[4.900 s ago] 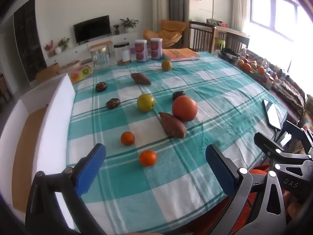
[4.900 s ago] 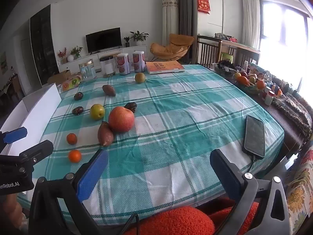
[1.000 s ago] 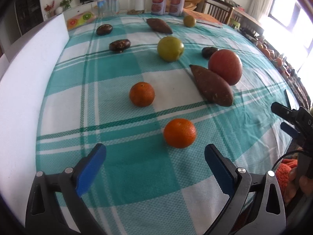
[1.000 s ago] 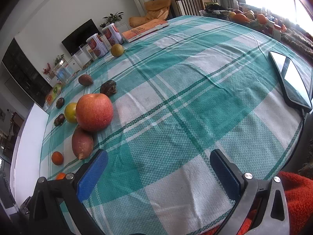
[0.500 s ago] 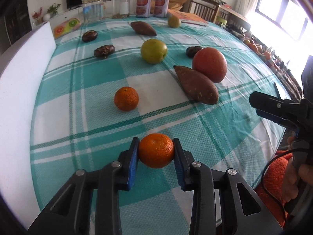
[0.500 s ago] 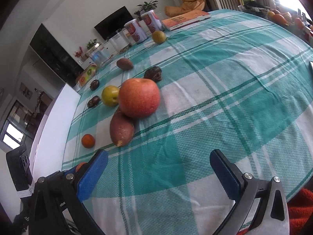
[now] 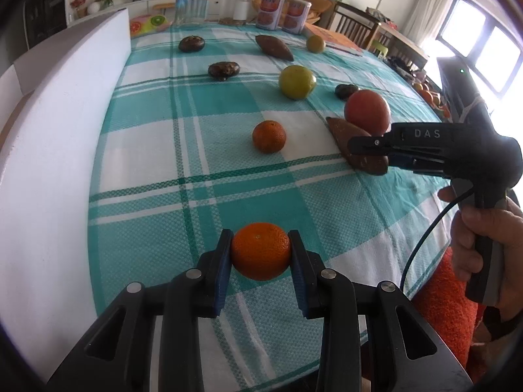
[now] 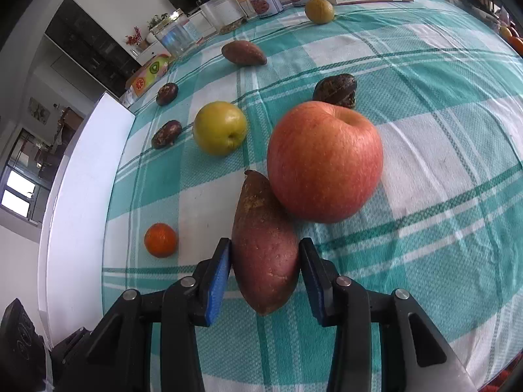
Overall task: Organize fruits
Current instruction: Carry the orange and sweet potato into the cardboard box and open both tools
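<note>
My left gripper (image 7: 260,239) is shut on an orange (image 7: 260,253) near the front edge of the checked tablecloth. A second orange (image 7: 269,136) lies further in. My right gripper (image 8: 265,251) reaches in from the right, and its jaws are closing on the near end of a brown sweet potato (image 8: 261,228), with both pads touching it. The potato's far tip rests against a big red apple (image 8: 325,160). In the left wrist view the right gripper (image 7: 354,146) sits over that sweet potato (image 7: 341,130), held by a person's hand (image 7: 480,228).
A yellow-green fruit (image 8: 219,128), three dark fruits (image 8: 335,90) (image 8: 166,129) (image 8: 167,93), another sweet potato (image 8: 243,53) and a small yellow fruit (image 8: 319,10) lie further back. A white box wall (image 7: 49,124) lines the left edge. Cans (image 7: 268,9) and a jar (image 7: 193,3) stand at the far end.
The left gripper went from wide open to shut on the orange and has shifted left with it. The right gripper swung down toward the fruit and closed on the sweet potato.
</note>
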The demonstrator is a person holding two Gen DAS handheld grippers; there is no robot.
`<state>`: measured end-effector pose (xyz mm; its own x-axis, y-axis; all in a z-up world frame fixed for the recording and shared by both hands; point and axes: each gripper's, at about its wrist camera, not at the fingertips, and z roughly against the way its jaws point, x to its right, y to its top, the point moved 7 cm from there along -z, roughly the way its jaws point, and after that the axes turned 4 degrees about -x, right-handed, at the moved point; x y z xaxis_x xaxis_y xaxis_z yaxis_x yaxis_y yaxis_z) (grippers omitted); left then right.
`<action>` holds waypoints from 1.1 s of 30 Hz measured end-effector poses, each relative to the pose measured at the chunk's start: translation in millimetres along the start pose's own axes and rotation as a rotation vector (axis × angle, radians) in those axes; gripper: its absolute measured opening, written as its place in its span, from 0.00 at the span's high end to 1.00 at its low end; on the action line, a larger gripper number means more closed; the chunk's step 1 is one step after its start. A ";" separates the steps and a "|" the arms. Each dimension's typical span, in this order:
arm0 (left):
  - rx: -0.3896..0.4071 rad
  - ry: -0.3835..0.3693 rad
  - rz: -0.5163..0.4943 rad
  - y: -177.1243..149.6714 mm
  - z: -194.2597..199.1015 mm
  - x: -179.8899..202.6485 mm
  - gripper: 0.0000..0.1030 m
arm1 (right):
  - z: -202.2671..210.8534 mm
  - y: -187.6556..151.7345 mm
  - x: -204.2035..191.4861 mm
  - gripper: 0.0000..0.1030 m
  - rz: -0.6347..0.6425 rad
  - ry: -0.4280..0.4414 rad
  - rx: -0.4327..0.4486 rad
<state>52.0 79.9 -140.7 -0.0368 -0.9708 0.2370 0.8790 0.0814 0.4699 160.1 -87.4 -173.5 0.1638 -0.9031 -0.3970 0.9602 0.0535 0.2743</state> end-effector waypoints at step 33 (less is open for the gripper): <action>0.060 -0.027 -0.044 3.1 47.4 7.5 0.67 | -1.4 -23.9 -14.6 0.61 -0.019 0.155 -0.119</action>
<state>32.0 83.6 -97.1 -0.0880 -0.9675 0.2371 0.8462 0.0530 0.5302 135.1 -74.9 -175.5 0.1695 -0.8284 -0.5338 0.9819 0.0954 0.1636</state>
